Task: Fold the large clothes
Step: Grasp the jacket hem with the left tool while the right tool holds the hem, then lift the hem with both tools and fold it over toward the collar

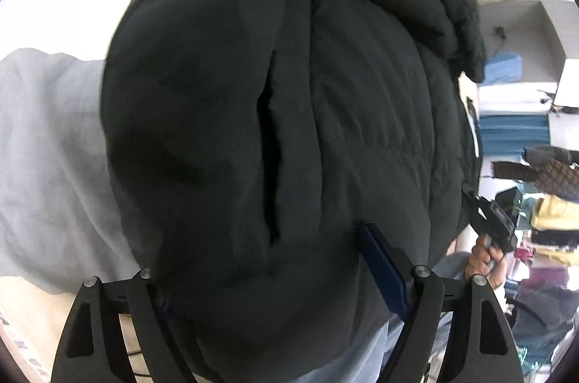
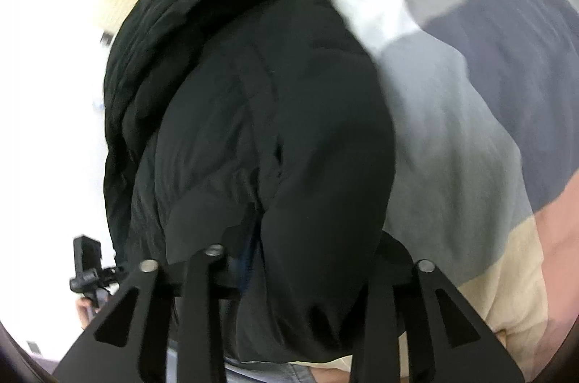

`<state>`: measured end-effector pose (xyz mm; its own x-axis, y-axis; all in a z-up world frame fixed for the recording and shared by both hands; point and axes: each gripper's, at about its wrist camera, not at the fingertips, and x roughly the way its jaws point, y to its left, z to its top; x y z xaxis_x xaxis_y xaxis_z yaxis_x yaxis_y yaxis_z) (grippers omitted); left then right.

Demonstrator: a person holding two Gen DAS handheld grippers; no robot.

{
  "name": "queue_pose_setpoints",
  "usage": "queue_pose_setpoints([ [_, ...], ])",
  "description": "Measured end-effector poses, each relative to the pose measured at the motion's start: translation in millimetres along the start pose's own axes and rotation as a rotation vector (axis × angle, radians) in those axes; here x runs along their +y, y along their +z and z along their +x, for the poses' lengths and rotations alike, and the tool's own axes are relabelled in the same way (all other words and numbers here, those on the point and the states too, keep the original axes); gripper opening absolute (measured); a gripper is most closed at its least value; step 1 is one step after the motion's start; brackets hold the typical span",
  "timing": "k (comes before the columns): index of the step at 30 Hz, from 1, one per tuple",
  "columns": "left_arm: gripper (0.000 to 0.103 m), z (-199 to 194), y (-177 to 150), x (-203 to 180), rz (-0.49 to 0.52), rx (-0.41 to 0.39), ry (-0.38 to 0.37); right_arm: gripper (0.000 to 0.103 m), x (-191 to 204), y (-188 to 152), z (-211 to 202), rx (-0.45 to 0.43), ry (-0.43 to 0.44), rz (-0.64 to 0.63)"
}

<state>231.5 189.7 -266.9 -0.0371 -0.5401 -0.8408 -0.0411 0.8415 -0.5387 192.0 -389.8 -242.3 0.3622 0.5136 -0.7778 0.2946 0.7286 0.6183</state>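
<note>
Black padded jacket (image 1: 289, 130) apparently bulges between the left fingers (image 1: 383, 267).

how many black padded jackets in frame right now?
1. The black padded jacket is bundled in front of both cameras, bulging between the left gripper fingers and filling the right wrist view. More garments could be hidden beneath it.

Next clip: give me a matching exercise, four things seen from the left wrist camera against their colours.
Things:
1 jacket
2 sheet on the left
3 finger pad
4 clothes pile at far right

Colours:
A yellow
B blue
C black
D light grey

Pairs: 1-C; 2-D; 3-B; 4-A
</note>
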Motion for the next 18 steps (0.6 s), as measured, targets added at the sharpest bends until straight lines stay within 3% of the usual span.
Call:
queue_pose_setpoints([
  [4, 0.08, 0, -6, -19, 0.035, -0.015, 0.044, 0.047, -2, -1, 7, 0.029, -0.036, 0.008],
  [7, 0.066, -2, -9, -25, 0.023, -0.037, 0.056, 0.049, -1, -3, 11, 0.042, -0.05, 0.004],
  [9, 0.047, -3, -12, -29, 0.018, -0.057, 0.071, 0.049, 2, -3, 11, 0.045, -0.049, -0.011],
  [11, 0.032, -6, -14, -31, 0.007, -0.08, 0.072, 0.027, 9, -4, 10, 0.033, -0.04, -0.046],
  [13, 0.021, -16, -21, -34, -0.007, -0.117, 0.065, 0.017, 19, -6, 7, 0.016, -0.025, -0.089],
  [18, 0.012, -59, -37, -44, -0.036, -0.225, 0.012, 0.011, 36, -4, -20, -0.043, 0.035, -0.154],
])
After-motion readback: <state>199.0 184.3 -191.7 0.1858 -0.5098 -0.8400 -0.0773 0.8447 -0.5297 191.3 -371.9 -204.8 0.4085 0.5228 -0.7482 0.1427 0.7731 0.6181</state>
